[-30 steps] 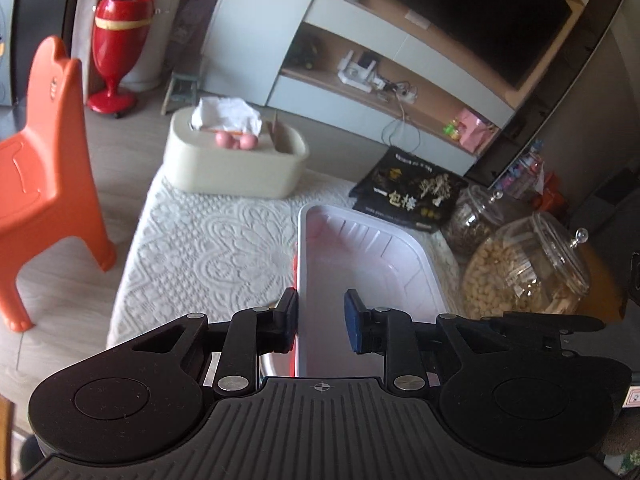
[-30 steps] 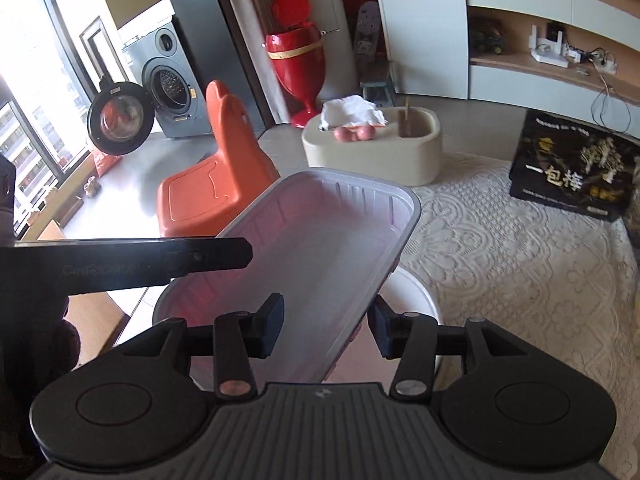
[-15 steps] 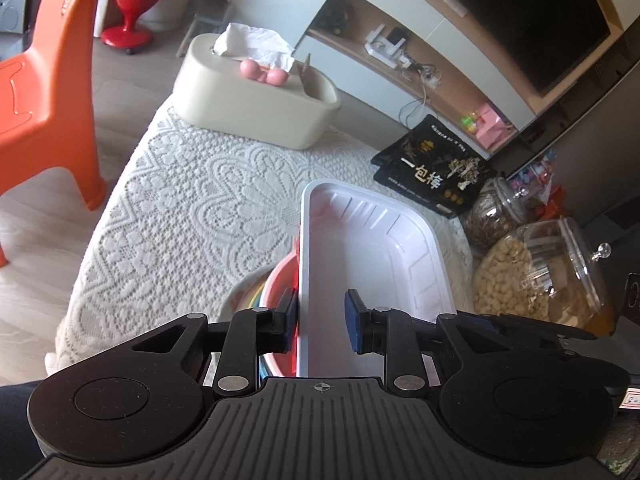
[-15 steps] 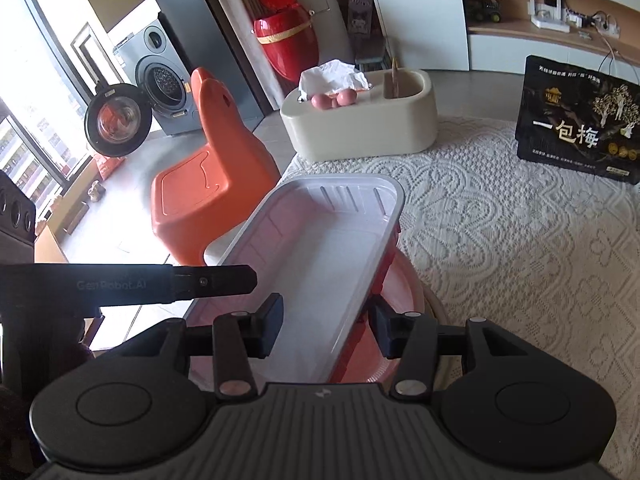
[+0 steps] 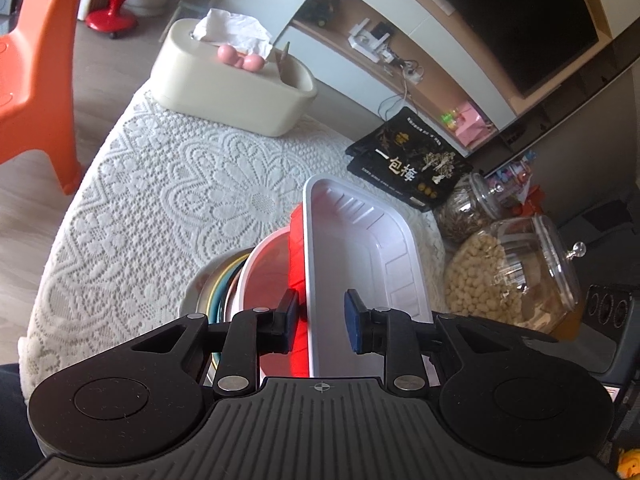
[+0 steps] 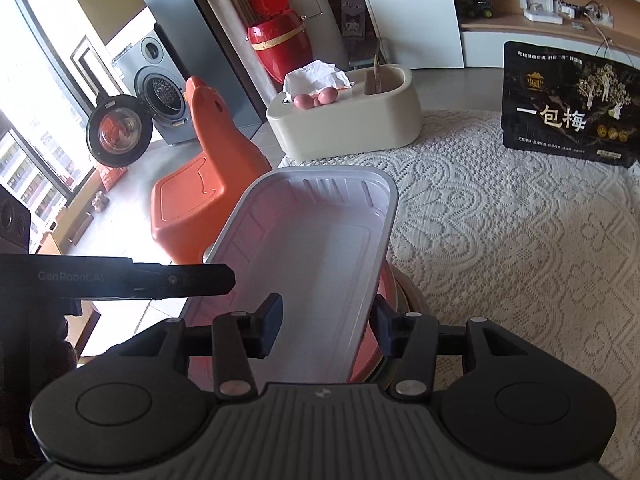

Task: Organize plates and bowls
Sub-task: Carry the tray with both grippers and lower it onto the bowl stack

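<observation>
Now from the left wrist the left gripper (image 5: 320, 320) straddles the white tray's (image 5: 360, 248) rim, jaws parted above the stacked bowls (image 5: 256, 276), and from the right wrist the right gripper (image 6: 326, 324) likewise straddles the opposite rim unclamped, so the tray could tip off the stack.

You've got the white rectangular plastic tray (image 5: 360, 264) sitting tilted atop the red bowl (image 5: 297, 264), which nests in a pale pink bowl (image 5: 266, 272) on a stack of coloured plates (image 5: 218, 284) at the lace-covered table's near edge.
</observation>
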A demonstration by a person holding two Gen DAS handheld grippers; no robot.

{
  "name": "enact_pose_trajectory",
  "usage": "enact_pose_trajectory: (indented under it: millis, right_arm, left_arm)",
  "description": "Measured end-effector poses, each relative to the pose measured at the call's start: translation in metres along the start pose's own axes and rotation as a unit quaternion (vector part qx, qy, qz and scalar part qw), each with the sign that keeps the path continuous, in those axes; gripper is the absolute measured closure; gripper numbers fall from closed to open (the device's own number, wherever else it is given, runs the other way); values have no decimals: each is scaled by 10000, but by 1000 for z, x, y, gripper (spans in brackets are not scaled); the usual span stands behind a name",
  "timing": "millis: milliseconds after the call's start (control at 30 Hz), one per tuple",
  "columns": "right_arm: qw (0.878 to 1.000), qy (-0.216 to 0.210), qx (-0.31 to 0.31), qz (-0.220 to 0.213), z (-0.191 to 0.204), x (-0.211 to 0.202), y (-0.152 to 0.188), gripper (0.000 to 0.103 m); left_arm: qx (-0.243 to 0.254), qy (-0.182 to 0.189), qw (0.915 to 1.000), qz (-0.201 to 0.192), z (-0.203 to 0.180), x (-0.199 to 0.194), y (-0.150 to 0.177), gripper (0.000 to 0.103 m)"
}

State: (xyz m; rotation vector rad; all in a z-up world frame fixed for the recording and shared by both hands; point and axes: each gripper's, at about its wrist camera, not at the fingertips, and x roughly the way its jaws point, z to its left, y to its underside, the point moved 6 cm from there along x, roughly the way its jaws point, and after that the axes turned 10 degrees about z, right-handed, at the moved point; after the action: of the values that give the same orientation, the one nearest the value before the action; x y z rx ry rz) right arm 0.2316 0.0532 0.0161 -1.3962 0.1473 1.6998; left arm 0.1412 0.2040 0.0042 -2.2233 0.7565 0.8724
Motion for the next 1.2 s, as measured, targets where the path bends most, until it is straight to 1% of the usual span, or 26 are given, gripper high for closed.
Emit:
enact_pose_trajectory:
  millis: [133, 233, 300, 433, 500, 667, 767, 900, 1000, 1067, 1200]
  right_arm:
    - [10000, -65, 37, -4, 0, 0, 2, 54]
    - [9998, -139, 118, -53, -1, 1, 2, 54]
    - [9997, -154, 161, -98, -2, 0, 2, 54]
    - [9991, -244, 287, -178, -5, 0, 3, 54]
    - [9991, -251, 278, -182, -4, 1, 3, 53]
    - [9994, -204, 206, -162, -3, 2, 3, 53]
    - [9994, -190, 253, -130, -5, 3, 3, 53]
    - [9993, -162, 236, -222, -3, -4, 5, 54]
    - [9993, -159, 210, -268, -1, -9, 5, 53]
    - [9993, -74, 197, -320, 0, -12, 5, 53]
    - [9991, -10, 190, -387, -1, -15, 2, 53]
  left_arm:
    - [-89, 192, 9997, -74, 0, -8, 1, 77]
    - [-67, 172, 9998, -113, -1, -9, 2, 77]
    - [-51, 169, 9998, -66, 0, -6, 2, 76]
    - [-221, 318, 9992, -73, 8, -4, 1, 77]
    - [-262, 330, 9991, -90, 10, -4, 1, 78]
    - [-206, 372, 9991, -69, 9, -6, 1, 78]
    - [-243, 567, 9981, -32, 10, -9, 1, 78]
    - [-232, 548, 9981, -168, 13, -19, -1, 78]
    - [-221, 652, 9976, -112, 9, -19, -2, 77]
    - [-164, 585, 9981, -91, 6, -16, -1, 78]
    - [-150, 609, 9980, -84, 6, -18, 0, 78]
